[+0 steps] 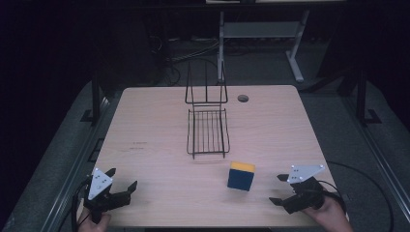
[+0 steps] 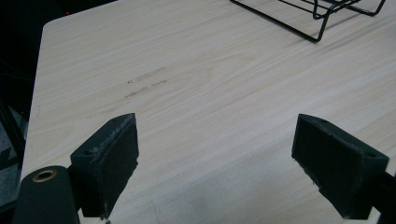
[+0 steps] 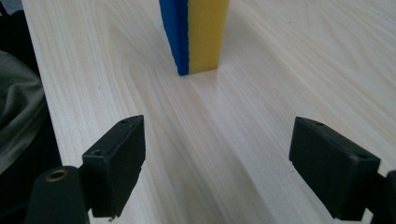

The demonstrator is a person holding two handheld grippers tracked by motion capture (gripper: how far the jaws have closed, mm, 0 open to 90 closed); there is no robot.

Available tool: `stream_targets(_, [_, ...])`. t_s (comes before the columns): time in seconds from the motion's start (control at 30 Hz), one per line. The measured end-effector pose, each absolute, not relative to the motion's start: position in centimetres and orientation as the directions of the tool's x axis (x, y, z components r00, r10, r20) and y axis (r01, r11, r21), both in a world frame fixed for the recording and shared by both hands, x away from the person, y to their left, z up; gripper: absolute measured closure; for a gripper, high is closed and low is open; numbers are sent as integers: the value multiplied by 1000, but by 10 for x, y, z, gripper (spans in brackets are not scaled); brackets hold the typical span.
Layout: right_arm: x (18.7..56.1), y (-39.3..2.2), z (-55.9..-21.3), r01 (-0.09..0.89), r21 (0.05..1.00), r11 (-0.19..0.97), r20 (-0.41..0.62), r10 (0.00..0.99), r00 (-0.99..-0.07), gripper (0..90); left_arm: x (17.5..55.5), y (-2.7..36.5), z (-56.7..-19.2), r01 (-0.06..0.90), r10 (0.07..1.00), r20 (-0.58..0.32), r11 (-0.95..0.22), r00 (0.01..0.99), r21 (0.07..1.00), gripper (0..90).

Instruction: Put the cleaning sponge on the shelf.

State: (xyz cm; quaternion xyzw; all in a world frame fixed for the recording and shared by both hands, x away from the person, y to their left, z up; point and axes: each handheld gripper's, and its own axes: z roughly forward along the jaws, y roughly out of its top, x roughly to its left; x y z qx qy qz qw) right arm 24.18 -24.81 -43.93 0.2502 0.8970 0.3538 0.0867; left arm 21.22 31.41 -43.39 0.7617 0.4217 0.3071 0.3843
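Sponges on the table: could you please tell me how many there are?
1. The sponge, blue and yellow, stands upright on the table near its front edge, nearer the right gripper, in front of the wire rack. Nothing seems to hide another.

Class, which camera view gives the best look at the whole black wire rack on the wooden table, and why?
The high view: the black wire rack shows whole there, flat grid base and upright back, at the middle of the pale wooden table. The left gripper view catches just a near corner of the rack at its top edge. The right gripper view faces the blue-and-yellow sponge block.
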Motion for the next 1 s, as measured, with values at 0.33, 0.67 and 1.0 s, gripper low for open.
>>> stream_targets(0.33, [250,-231,-432,347,661,665,3,460,-888,182,213,314,-434,408,879,143,-349,456,844,141])
stream_targets(0.67, [253,-219,-429,320,647,692,-2,422,-907,184,213,314,-434,406,878,142,-348,456,845,141])
stream_targets(1.0, [257,-212,-427,315,635,705,6,403,-915,184,213,315,-433,407,879,143,-348,454,845,141])
